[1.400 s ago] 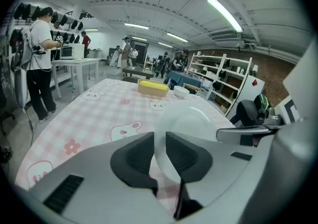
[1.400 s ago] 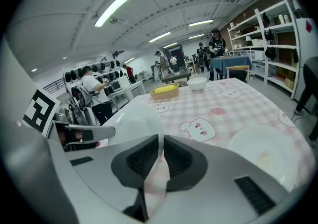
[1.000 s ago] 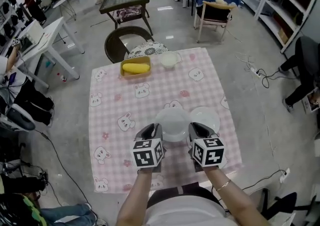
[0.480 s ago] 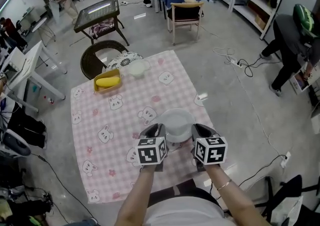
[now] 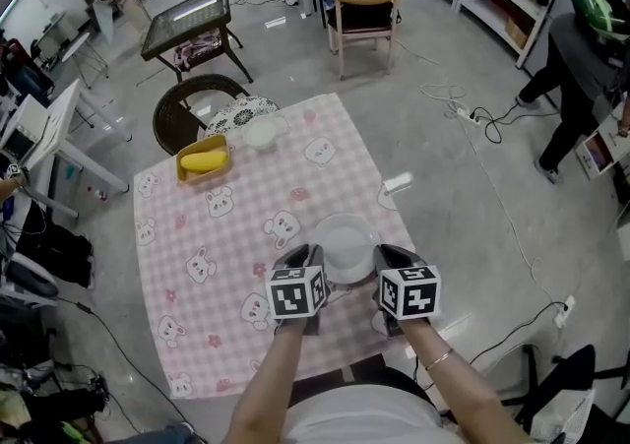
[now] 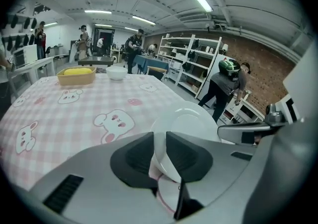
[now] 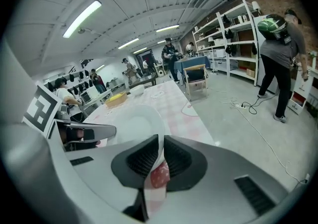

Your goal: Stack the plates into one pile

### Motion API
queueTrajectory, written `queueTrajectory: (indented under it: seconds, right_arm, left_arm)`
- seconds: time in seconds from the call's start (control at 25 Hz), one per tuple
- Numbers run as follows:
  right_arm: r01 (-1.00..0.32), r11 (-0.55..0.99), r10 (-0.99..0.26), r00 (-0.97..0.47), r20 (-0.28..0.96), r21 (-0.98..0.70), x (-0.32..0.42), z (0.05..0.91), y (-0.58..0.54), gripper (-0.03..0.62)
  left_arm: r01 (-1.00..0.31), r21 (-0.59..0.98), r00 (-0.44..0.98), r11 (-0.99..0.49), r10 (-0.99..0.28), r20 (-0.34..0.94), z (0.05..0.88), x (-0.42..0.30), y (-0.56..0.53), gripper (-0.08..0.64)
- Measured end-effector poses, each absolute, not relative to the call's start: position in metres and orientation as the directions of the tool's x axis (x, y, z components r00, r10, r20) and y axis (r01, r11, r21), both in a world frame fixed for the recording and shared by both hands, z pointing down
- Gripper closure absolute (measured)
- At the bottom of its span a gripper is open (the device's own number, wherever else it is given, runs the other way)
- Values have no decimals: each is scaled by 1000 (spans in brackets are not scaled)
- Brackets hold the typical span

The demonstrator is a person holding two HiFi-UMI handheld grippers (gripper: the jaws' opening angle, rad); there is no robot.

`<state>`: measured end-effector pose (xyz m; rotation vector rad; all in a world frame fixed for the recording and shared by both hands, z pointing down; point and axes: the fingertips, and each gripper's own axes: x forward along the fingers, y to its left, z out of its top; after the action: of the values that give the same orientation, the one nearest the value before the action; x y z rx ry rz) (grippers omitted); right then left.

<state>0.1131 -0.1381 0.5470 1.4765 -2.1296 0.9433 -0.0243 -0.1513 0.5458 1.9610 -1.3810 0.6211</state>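
Note:
A white plate (image 5: 345,243) is held level low over the pink checked tablecloth (image 5: 226,255), near the table's front right. My left gripper (image 5: 301,259) is shut on its left rim and my right gripper (image 5: 386,257) on its right rim. In the left gripper view the plate (image 6: 191,121) stands between the jaws of the left gripper (image 6: 160,144), and part of a second white plate (image 6: 168,195) shows just beneath. The right gripper view has the plate (image 7: 130,124) pinched at its edge by the right gripper (image 7: 160,152).
A yellow tray (image 5: 202,158) and a white bowl (image 5: 260,132) stand at the table's far edge, before a wicker chair (image 5: 187,105). A small white object (image 5: 397,182) lies at the right edge. A person (image 5: 581,48) stands at the far right.
Both grippers carried the plate to the right and slightly down, over the second plate that lay beside it. That second plate is now hidden under it in the head view.

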Motion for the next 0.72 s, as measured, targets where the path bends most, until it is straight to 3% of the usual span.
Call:
queueTrajectory:
  seconds: [0.72]
  right_arm:
    - [-927,242,-625,-375,685,-287,105,568,-158,548]
  left_arm:
    - [-956,186,288,-226,-616,733,562,-31,-173,465]
